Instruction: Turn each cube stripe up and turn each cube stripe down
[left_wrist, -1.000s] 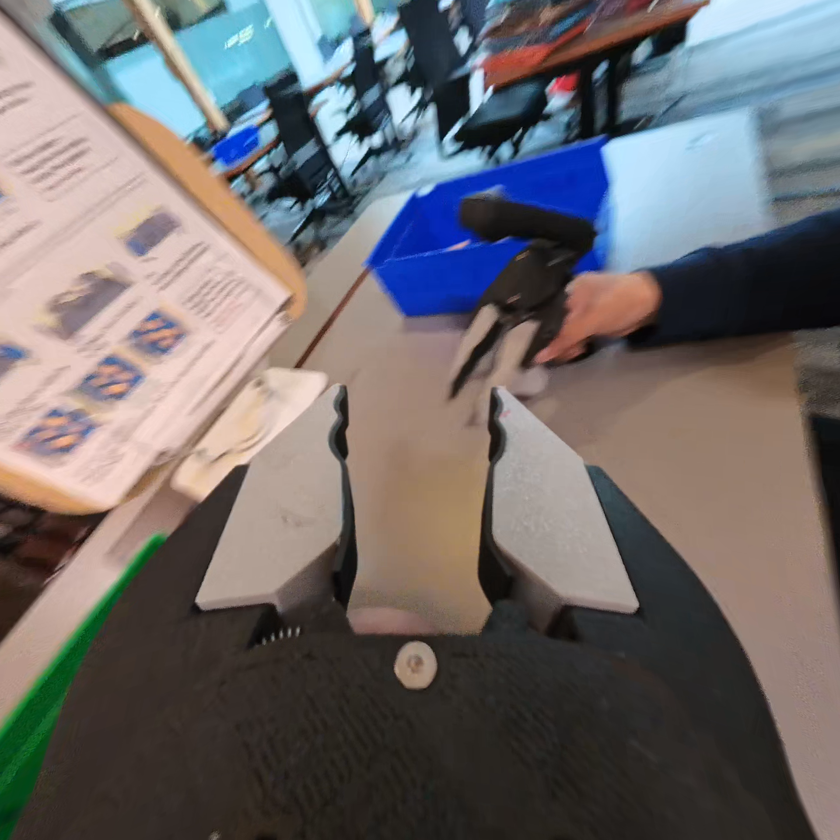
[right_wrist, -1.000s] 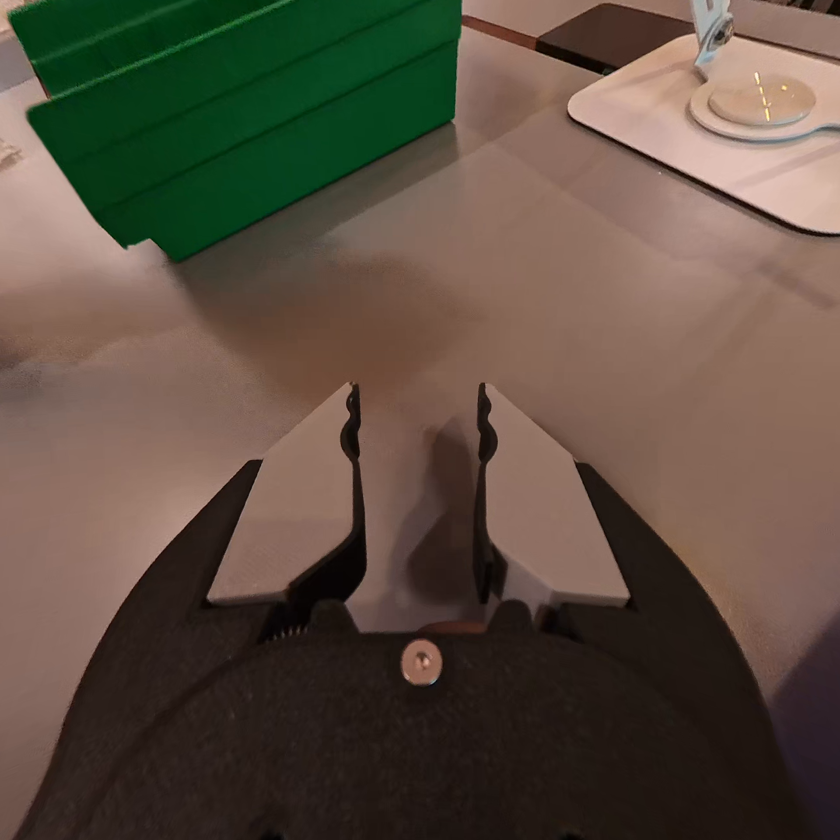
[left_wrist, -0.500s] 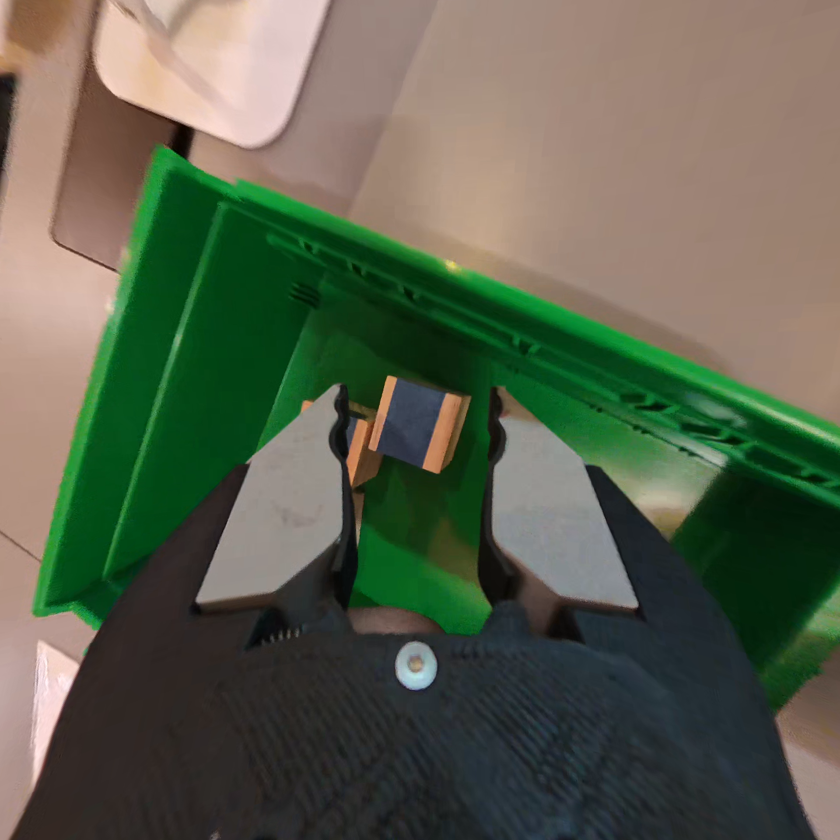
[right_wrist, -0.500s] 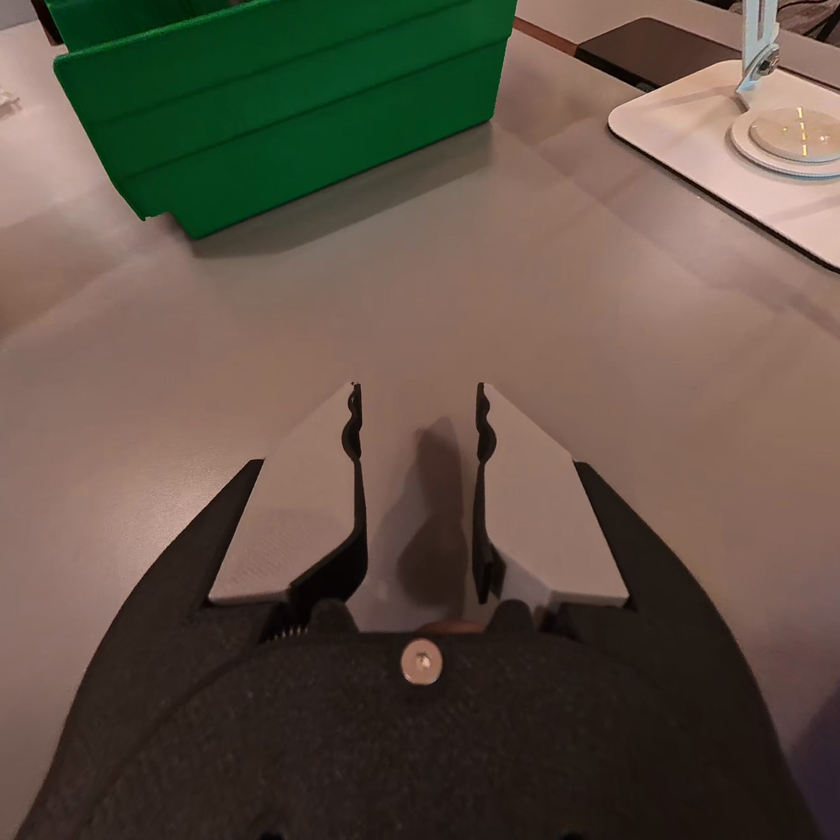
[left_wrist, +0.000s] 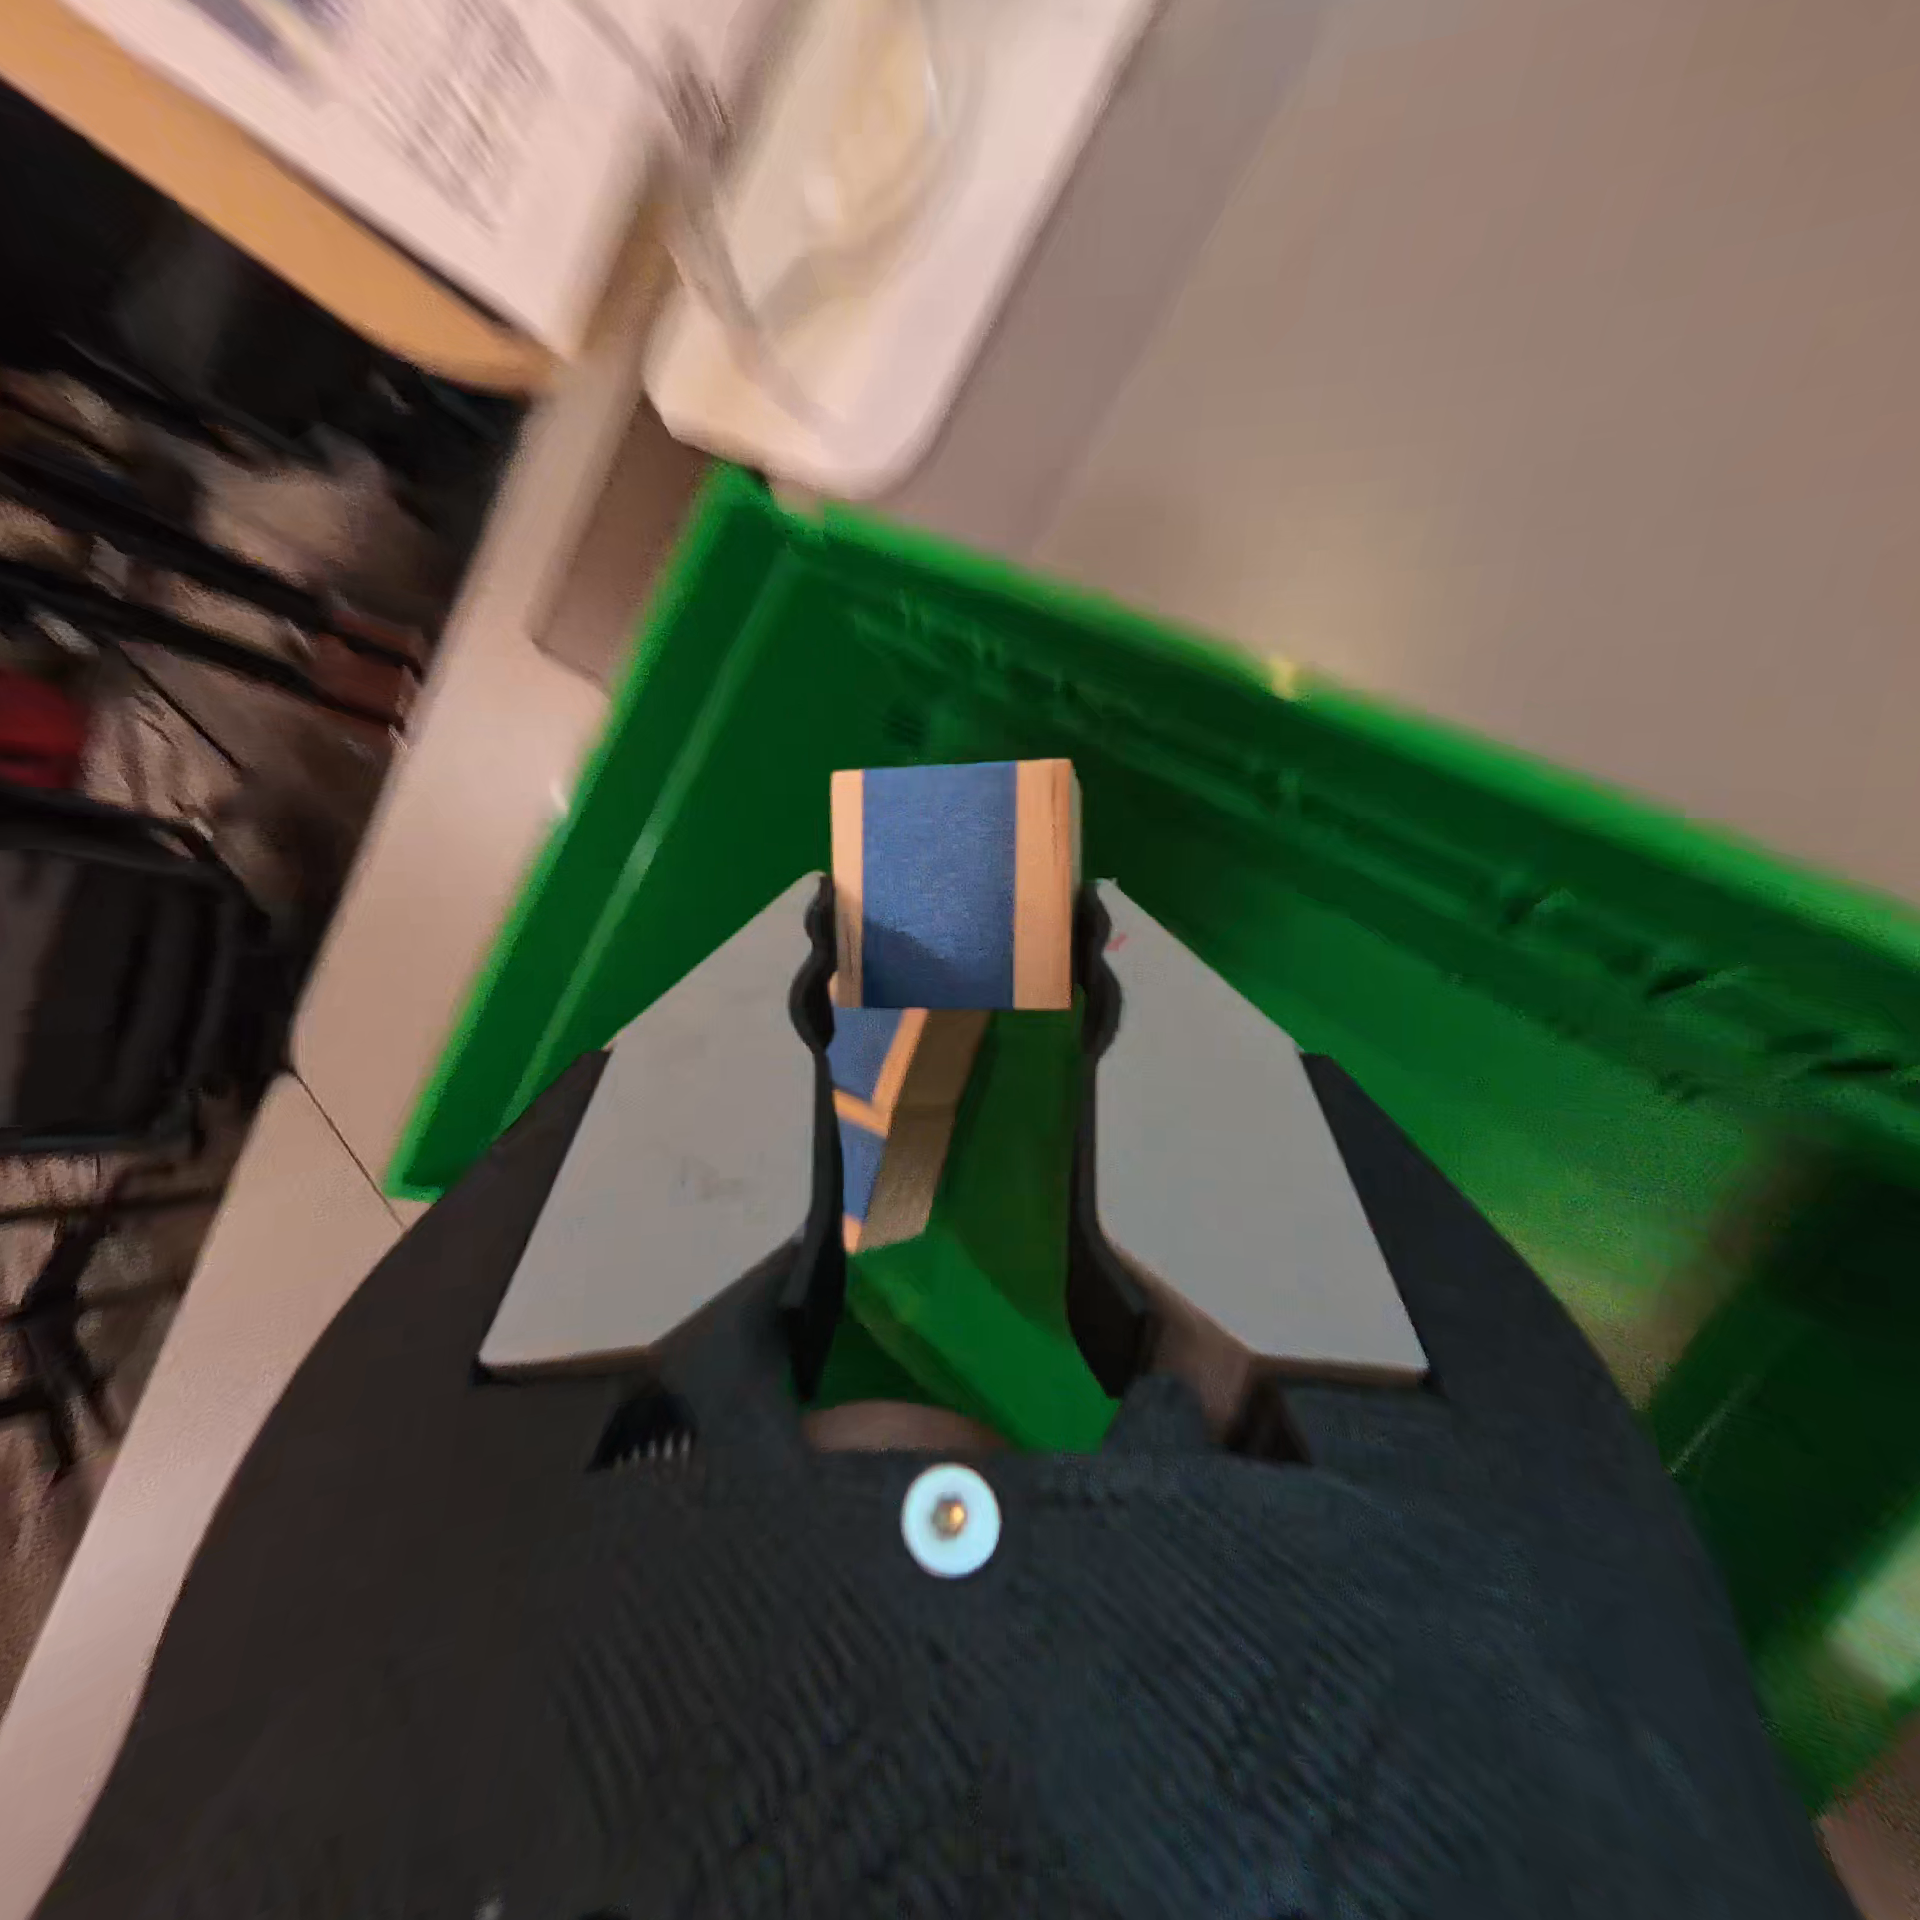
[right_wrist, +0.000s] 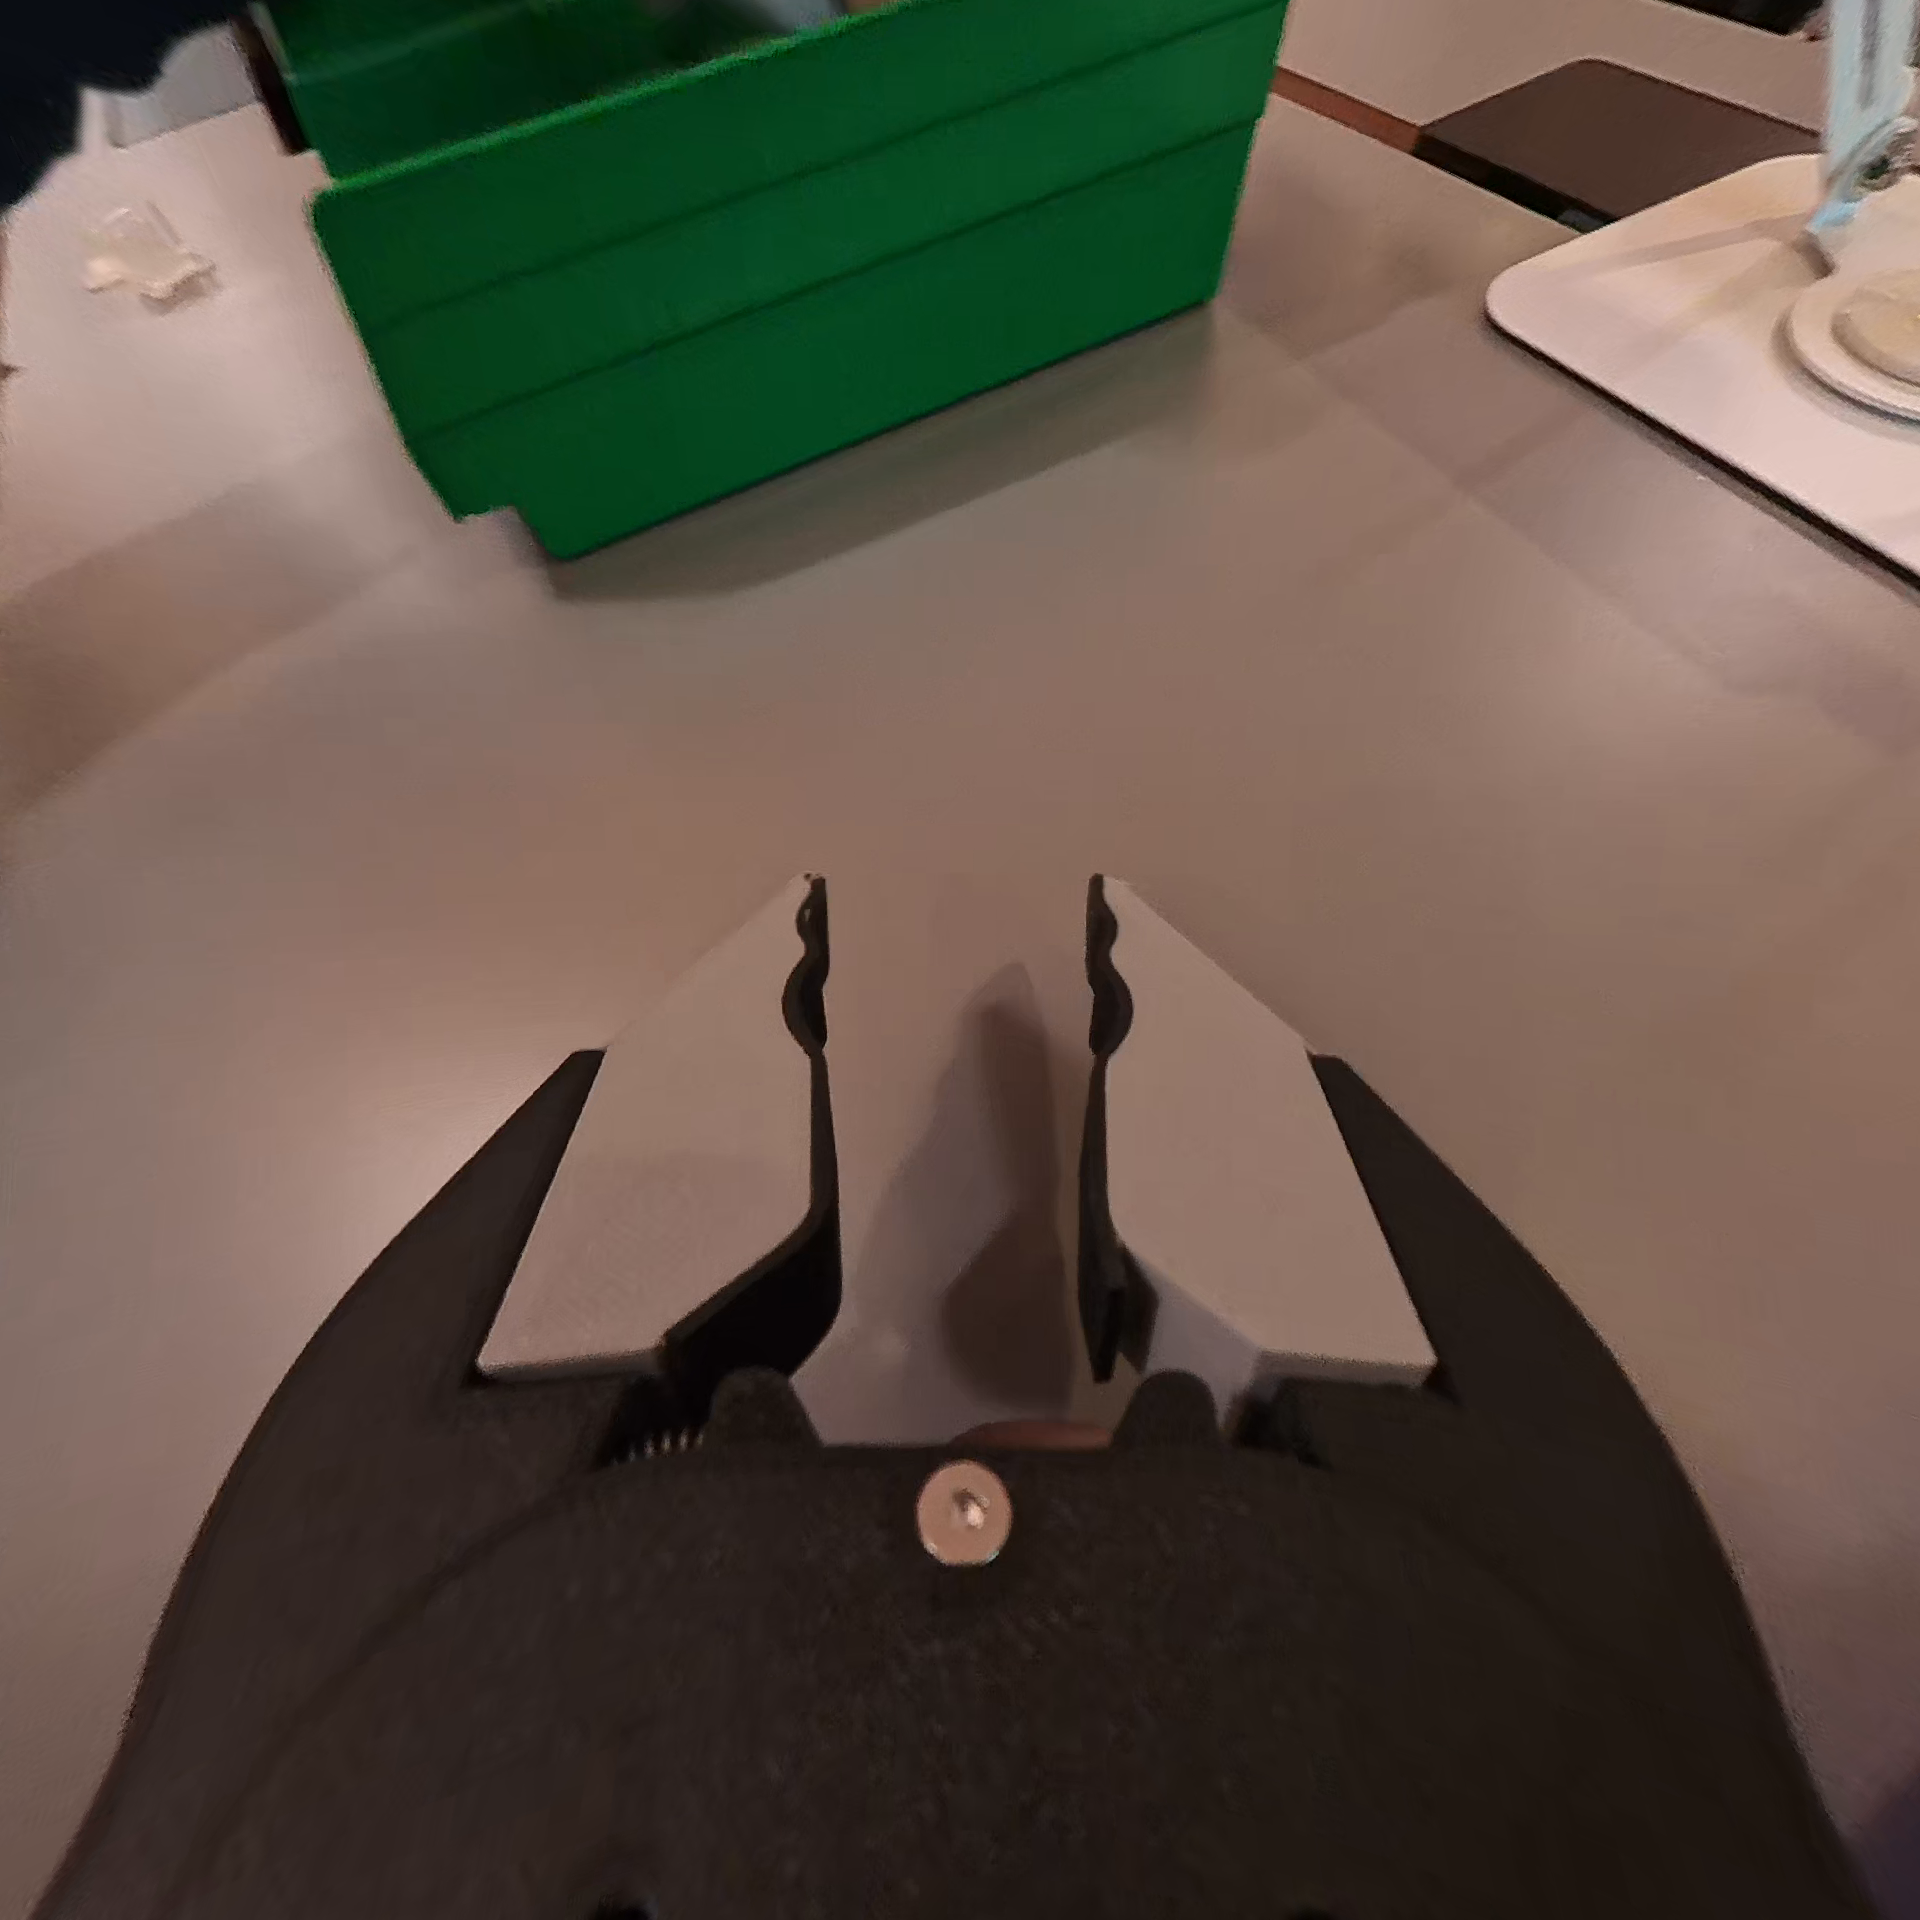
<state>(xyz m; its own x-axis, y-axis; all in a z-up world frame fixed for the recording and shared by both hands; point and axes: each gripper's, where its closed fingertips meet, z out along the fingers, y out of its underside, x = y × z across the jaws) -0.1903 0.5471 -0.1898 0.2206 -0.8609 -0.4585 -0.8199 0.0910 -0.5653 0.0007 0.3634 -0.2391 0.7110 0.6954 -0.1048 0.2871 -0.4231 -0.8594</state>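
Note:
My left gripper (left_wrist: 951, 914) is shut on a wooden cube (left_wrist: 951, 883) with a blue stripe facing the camera, held above the inside of the green bin (left_wrist: 1455, 852). Another striped cube (left_wrist: 883, 1122) lies below it in the bin, partly hidden by my left finger. My right gripper (right_wrist: 956, 914) is open and empty, low over the grey table, well short of the green bin (right_wrist: 790, 301). The bin's inside is hidden in the right wrist view.
A white tray (left_wrist: 852, 260) and printed paper sheets (left_wrist: 416, 125) lie beyond the bin in the left wrist view. A white pad with a round stand (right_wrist: 1714, 343) sits at the right, a small clear piece (right_wrist: 145, 249) at the left. The table (right_wrist: 1247, 727) lies bare in front of my right gripper.
My left gripper has closed on the striped cube in the bin and lifted it. My right gripper has drawn slightly back from the bin and stayed open.

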